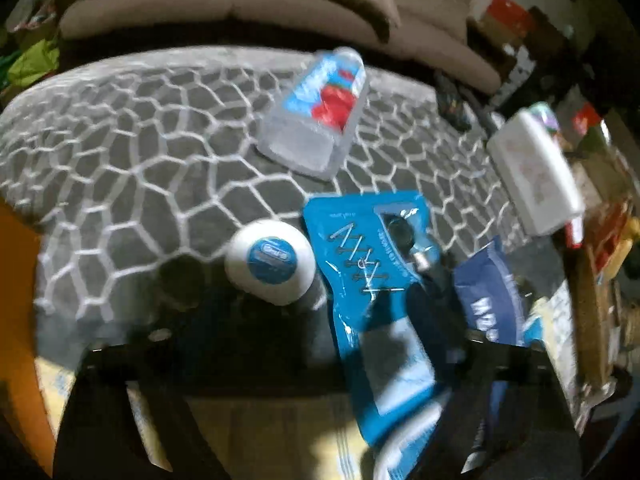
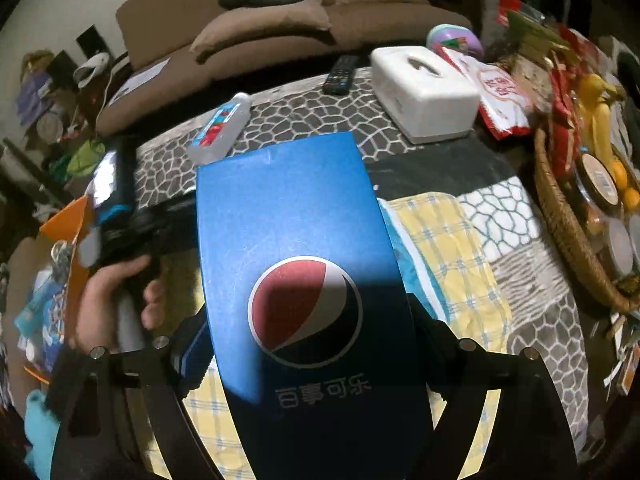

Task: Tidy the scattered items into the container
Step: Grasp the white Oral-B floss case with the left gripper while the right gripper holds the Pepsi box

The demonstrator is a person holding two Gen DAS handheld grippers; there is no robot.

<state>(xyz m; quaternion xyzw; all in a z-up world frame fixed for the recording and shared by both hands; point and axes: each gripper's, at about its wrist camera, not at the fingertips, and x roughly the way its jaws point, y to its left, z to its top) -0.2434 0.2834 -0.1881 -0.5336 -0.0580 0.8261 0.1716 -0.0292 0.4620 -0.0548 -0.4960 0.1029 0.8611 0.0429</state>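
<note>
My left gripper (image 1: 303,280) points down at the grey patterned table cover (image 1: 120,168). Its jaws stand apart around a white round floss case with a blue label (image 1: 270,266) and a blue plastic packet (image 1: 372,288). The view is blurred, but the left finger stands clear of the case. A clear bottle with a blue and red label (image 1: 316,116) lies farther back. My right gripper (image 2: 312,340) is shut on a wide blue Pepsi box (image 2: 296,248), held above the table; its dark blue corner (image 1: 488,300) shows in the left wrist view. A hand (image 2: 112,300) holds the left gripper at the left.
A white tissue box (image 2: 424,88) and a black remote (image 2: 340,68) sit at the table's far side. A wicker basket (image 2: 560,216) full of food stands at the right. A yellow checked cloth (image 2: 448,256) lies under the box. An orange carton (image 2: 68,220) is off the left edge, a brown sofa (image 2: 280,4) behind.
</note>
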